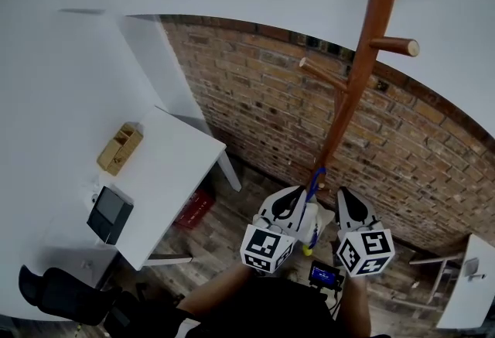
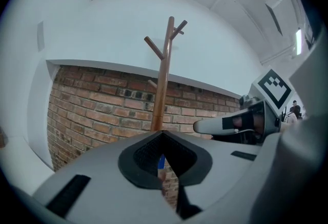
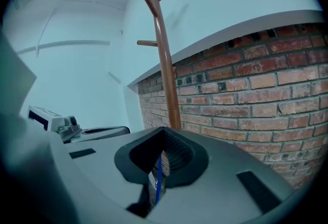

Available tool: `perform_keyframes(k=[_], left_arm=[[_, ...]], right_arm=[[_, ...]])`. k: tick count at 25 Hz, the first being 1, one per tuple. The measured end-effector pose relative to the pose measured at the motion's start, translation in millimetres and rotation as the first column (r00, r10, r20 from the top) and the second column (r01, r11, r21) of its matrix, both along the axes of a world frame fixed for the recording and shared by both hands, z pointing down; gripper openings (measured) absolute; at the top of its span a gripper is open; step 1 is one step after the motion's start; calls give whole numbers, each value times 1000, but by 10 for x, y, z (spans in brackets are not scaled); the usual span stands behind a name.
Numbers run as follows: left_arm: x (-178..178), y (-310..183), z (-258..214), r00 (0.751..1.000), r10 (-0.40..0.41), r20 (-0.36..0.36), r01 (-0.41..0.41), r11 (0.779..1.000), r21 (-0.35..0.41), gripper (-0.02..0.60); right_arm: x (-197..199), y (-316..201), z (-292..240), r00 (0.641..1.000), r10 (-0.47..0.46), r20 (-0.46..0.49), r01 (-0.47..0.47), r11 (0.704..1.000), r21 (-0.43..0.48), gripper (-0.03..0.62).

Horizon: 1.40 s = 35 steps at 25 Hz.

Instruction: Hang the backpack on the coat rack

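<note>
The brown wooden coat rack (image 1: 363,50) stands against the brick wall, with bare pegs (image 1: 396,45) high up; it also shows as coat rack (image 2: 163,84) and coat rack (image 3: 165,64) in the gripper views. My left gripper (image 1: 296,197) and right gripper (image 1: 344,197) are side by side near the pole's foot. A thin blue backpack strap (image 1: 314,186) rises between them. The left gripper (image 2: 162,166) is shut on the strap (image 2: 161,161). The right gripper (image 3: 158,184) is shut on the strap (image 3: 159,179) too. The backpack's body is hidden below the grippers.
A white desk (image 1: 182,155) at the left carries a wooden box (image 1: 120,148) and a black device (image 1: 110,213). Under it sits a red crate (image 1: 197,209). A black chair (image 1: 62,294) is at bottom left, and a white table (image 1: 473,282) at bottom right.
</note>
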State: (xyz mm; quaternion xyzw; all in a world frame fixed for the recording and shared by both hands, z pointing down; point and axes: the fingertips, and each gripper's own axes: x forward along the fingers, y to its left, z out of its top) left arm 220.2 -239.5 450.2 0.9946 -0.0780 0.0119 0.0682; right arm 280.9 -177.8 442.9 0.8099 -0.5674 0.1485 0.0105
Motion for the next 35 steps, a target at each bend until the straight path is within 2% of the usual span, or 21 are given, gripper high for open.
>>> perform_keyframes(k=[5,11,23,29,35], left_arm=[[-30,68,49,999,-38,23,38,999,10,6],[-50,129,85,995,-96,39,96,995,12,6],[-200,391,157,978,-192,81,192,981,10,6],[-360,484,132,977,-198,74,198,980,9,6],[-580,551,73,985,-166,55,165,986,17,6]], right_arm=[[-41,71,48,998,-39,42,37,998,42,12],[-48,134,-11,998,-55,16,53,994,95,12],[-75,347,63,991,-135,6,134,986,100,12],[-239,446,73,991,-134,24,131,985,109,12],[-482,497,85,996,-93,-5,93,989,113,12]])
